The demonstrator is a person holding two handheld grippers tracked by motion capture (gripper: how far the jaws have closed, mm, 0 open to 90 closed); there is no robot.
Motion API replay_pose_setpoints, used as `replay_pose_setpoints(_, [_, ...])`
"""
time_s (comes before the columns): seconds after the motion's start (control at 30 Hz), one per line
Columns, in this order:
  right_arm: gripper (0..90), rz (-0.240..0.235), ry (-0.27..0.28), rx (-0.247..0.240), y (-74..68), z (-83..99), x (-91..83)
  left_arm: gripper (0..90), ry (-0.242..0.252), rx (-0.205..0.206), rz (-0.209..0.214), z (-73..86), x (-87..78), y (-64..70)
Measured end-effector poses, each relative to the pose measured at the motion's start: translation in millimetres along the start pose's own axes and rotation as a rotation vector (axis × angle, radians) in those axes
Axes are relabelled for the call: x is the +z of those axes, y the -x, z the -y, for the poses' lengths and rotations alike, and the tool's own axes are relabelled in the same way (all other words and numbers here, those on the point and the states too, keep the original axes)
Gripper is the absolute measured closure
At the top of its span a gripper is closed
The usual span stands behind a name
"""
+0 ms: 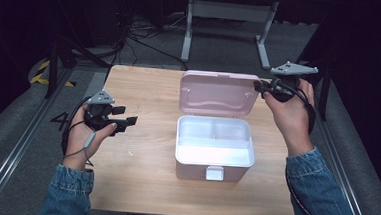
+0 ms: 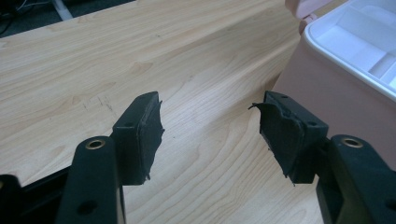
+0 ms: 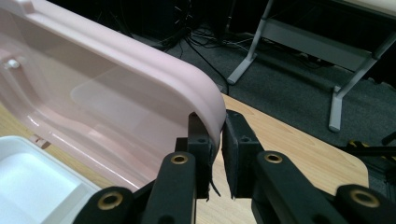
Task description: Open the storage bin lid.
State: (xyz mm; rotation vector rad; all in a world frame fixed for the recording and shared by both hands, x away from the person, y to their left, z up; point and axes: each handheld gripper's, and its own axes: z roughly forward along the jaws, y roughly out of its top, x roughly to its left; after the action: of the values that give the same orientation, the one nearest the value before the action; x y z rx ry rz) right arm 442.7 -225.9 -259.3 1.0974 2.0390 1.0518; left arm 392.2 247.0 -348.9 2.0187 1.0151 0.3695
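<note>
Pink storage box (image 1: 214, 154) sat mid-worktop (image 1: 144, 89), its lid (image 1: 218, 93) upright. Right gripper (image 3: 217, 140) was clenched on the lid's right corner edge, probably pinching it. Left gripper (image 2: 210, 135) was released, fingers wide apart, hovering left of the box.

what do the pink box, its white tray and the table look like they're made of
Box: probably moulded plastic, smooth; its lid shows soft glossy highlights and rounded edges.
Tray: likely plastic too, white, with moulded compartments.
Table: wood-grain top, matte; solid wood or laminate, can't tell.
</note>
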Motion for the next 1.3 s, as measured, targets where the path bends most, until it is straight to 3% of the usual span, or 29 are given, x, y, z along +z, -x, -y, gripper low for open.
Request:
replay_pose_setpoints(0.53, [83.4,0.018,0.0,0.056,10.2,-2.8,27.2,39.8,0.003,0.0,-0.004,1.8,-0.1,-2.3])
replay_pose_setpoints(0.87, [83.6,0.091,-0.018,0.095,8.9,-3.5,49.3,39.7,0.002,-0.015,-0.001,3.5,0.4,-2.6])
replay_pose_setpoints(1.3, [83.3,0.112,-0.032,0.129,12.8,3.7,71.1,39.8,0.0,-0.012,-0.004,5.6,0.7,-3.8])
